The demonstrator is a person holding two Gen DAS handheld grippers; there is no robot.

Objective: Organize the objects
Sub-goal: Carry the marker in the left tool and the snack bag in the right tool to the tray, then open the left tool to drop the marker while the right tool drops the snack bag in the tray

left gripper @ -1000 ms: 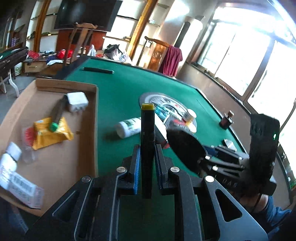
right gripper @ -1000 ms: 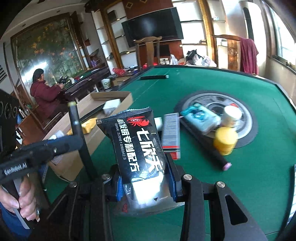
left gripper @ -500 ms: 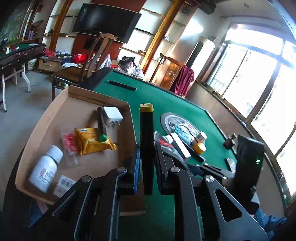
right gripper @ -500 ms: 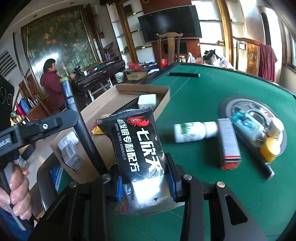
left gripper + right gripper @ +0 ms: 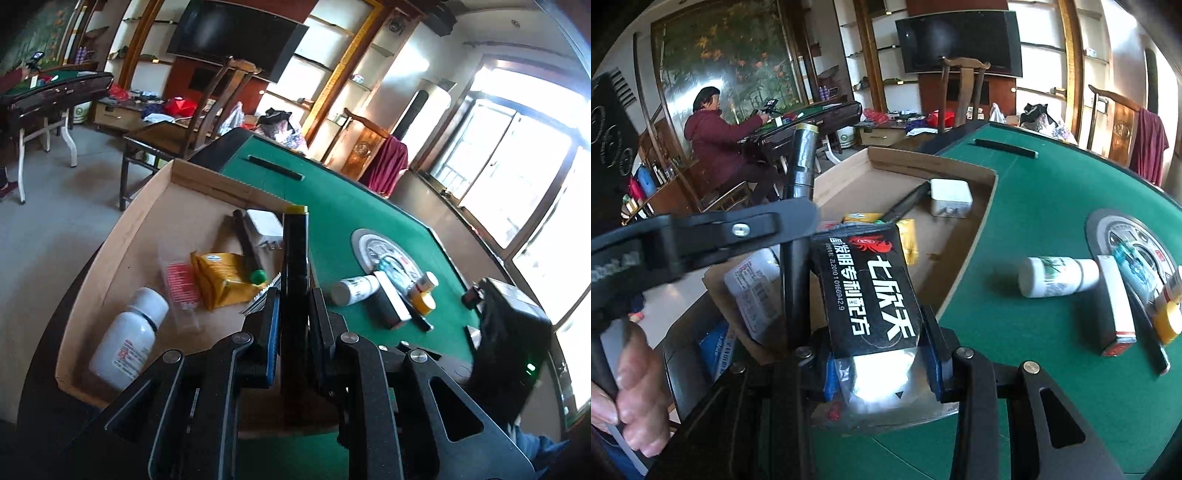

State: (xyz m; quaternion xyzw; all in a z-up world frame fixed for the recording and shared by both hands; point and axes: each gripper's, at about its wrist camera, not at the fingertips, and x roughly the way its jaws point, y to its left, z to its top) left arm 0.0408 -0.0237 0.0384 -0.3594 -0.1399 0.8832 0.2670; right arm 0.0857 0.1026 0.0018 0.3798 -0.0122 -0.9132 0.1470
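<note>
My left gripper (image 5: 293,306) is shut on a black marker with a yellow cap (image 5: 294,258), held upright over the near right edge of the cardboard box (image 5: 122,243). The marker also shows in the right wrist view (image 5: 801,162). My right gripper (image 5: 882,354) is shut on a black snack packet with white Chinese writing (image 5: 871,291), held above the box's near corner (image 5: 982,177). The box holds a white bottle (image 5: 127,339), a yellow packet (image 5: 221,277), a white charger (image 5: 264,227) and a green-capped marker (image 5: 247,251).
On the green table (image 5: 1034,221) lie a white bottle (image 5: 1056,277), a red-ended carton (image 5: 1115,306), a yellow-capped bottle (image 5: 1169,317) and a black pen (image 5: 1148,332) by the round centre plate (image 5: 1108,225). A person sits at another table (image 5: 716,136) to the left.
Both grippers have moved left toward the box with their loads. The left gripper now hangs over the box's near right edge, and the box fills more of both views.
</note>
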